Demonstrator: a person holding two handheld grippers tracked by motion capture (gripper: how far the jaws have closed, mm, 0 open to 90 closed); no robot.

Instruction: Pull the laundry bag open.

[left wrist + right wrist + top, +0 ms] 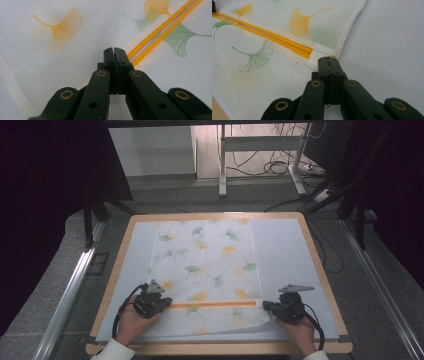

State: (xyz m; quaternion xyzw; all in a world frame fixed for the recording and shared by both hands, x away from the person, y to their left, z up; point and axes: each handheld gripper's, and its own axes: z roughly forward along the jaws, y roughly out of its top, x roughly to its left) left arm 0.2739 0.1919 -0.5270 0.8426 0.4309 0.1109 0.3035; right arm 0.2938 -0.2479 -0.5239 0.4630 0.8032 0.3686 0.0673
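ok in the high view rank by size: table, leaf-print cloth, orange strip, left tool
1. table
2. cloth
3. orange strip and left tool: unsure, the strip is longer but much thinner.

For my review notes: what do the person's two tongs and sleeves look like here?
Both the left tongs and the right tongs are black, each with a grey three-cornered plate on top and a black cable looping back past the hand. Close up, the jaws are flat black bars on linked arms with brass-coloured rivets. The sleeves are white.
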